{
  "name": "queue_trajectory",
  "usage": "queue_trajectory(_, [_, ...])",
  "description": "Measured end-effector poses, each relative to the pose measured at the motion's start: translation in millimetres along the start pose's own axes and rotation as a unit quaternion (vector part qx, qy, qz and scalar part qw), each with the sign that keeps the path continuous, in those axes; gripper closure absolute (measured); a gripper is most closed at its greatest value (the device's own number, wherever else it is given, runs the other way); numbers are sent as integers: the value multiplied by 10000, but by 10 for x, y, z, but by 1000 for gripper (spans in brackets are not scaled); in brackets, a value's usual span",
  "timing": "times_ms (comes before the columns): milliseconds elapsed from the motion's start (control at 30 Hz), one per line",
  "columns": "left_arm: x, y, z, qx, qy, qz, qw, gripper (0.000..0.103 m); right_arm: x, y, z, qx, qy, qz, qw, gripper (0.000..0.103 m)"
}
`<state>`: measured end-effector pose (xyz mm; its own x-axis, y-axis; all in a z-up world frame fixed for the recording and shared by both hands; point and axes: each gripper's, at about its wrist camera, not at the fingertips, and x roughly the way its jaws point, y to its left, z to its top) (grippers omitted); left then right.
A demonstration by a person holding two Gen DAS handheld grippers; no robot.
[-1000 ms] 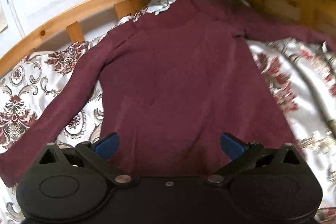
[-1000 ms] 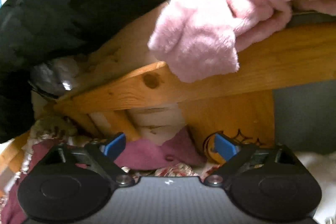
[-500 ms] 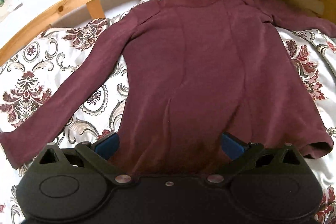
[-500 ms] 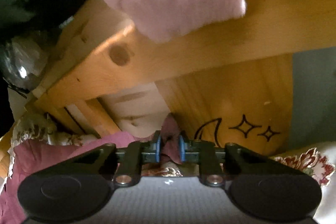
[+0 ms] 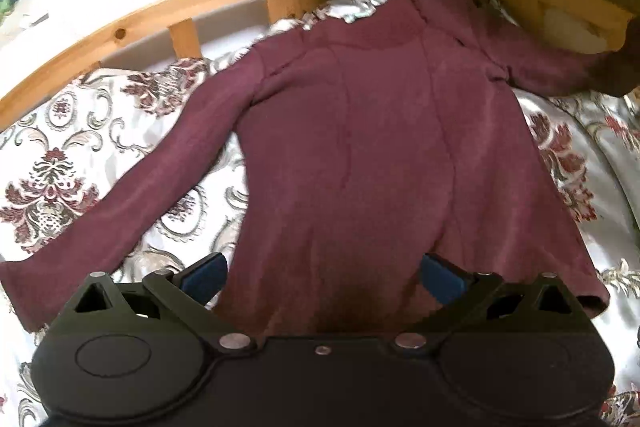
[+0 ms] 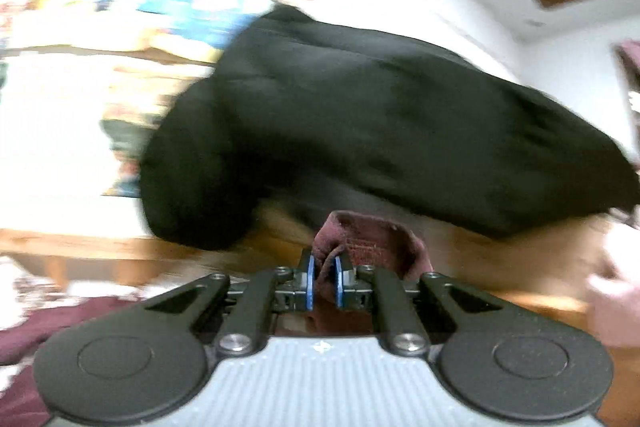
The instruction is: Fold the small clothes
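Left wrist cam sits low over the maroon top (image 5: 360,147), facing along it toward the wooden bed rail (image 5: 160,23) — right wrist cam tilts up, close under the black garment (image 6: 380,127) — both catch top, rail, garment.

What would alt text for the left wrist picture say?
A maroon long-sleeved top lies spread flat on a floral bedspread, its near hem between the open blue-tipped fingers of the left claw. A wooden bed rail curves behind it.
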<state>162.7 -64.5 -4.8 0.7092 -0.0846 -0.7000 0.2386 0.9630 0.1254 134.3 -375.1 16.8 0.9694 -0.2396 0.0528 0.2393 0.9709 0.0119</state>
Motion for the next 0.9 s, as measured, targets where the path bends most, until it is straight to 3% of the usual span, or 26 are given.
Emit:
queue_trajectory(133, [-2,235,34,-327,-56,106,9994,1,-81,644,44,-336,-46,1229,9918,91])
queue_trajectory(300, [-35,591,45,-925,-151,270,9952,1,-129,1349,-149,-692,283,2416,9675,91])
queue_trajectory(467, [-120,871,-30,-1389,-330,329,9892,1,-174,1729,-520,-1084,787,3092,9415,91])
queue_trajectory(667, [-94,1002,-88,-1561,-286,429,9864,1,-158,1842,-851,-1163,1477,3475,9186,85])
queue_trajectory(700, [-82,1003,-83,-1579,-285,426,9861,1,-202,1830,-858,-1128,1557,3579,9137,76])
queue_trajectory(800, [-48,976,-68,-1571,-308,378,9864,1,-244,1787,-860,-1045,1722,3848,9007,33])
queue_trajectory(900, [-11,936,-46,-1568,-364,299,9865,1,-283,1616,-826,-824,1886,4020,8922,17])
